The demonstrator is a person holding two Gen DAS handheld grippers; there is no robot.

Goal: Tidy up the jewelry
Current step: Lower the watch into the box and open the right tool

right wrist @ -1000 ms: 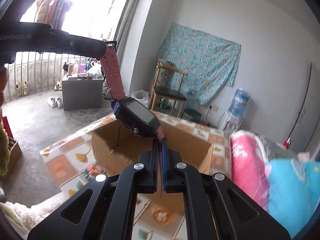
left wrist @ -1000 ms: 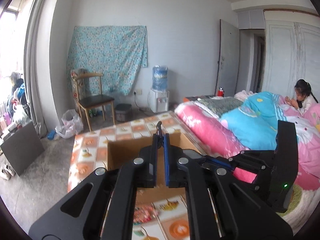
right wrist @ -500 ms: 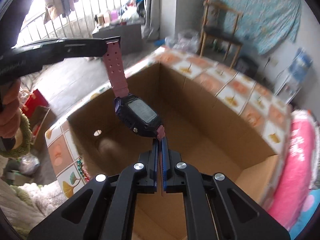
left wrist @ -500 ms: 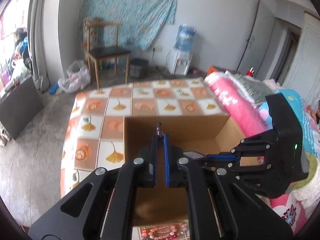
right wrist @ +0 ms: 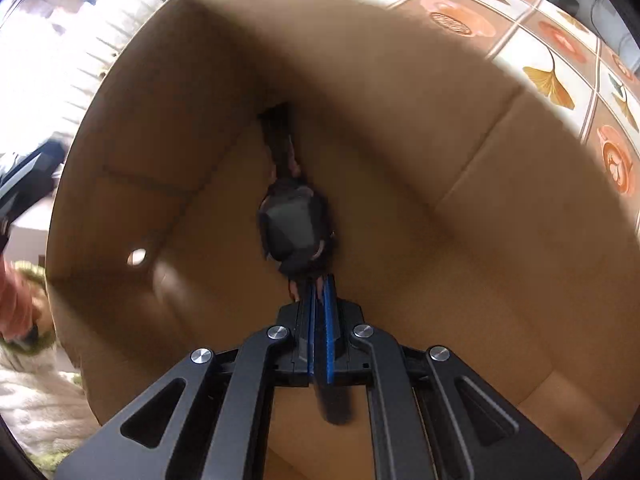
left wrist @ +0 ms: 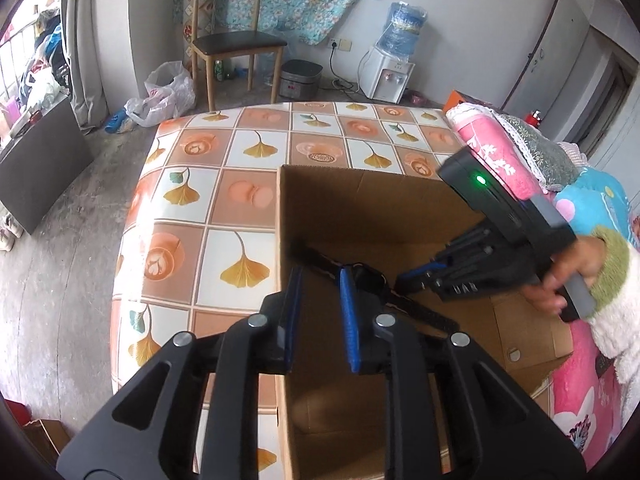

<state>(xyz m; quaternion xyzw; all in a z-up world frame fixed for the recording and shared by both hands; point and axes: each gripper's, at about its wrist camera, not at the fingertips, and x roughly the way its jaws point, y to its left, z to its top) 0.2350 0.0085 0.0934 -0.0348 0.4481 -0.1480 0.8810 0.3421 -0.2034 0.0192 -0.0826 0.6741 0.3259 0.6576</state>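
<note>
Left hand-held gripper (left wrist: 318, 312) hangs over the near left wall of the cardboard box (left wrist: 400, 216), its blue-padded jaws opening, with nothing pressed between them. Beyond its tips the watch (left wrist: 366, 276) shows inside the box, its dark strap running toward the far left corner.

In the right wrist view, the right hand-held gripper (right wrist: 319, 292) points steeply down into the box, its jaws clenched on the near end of the watch's strap. The dark watch body (right wrist: 294, 226) sits just beyond the fingertips, and the rest of the strap stretches on toward the box's far corner; whether it touches the bottom cannot be told. A round hole (right wrist: 137, 257) pierces the left wall of the box.

From the left wrist view, a hand (left wrist: 568, 276) in a fuzzy white and green sleeve grips the right tool at the right side of the box. The box stands on the counter (left wrist: 224, 200), which wears a cloth printed with ginkgo leaves.
</note>
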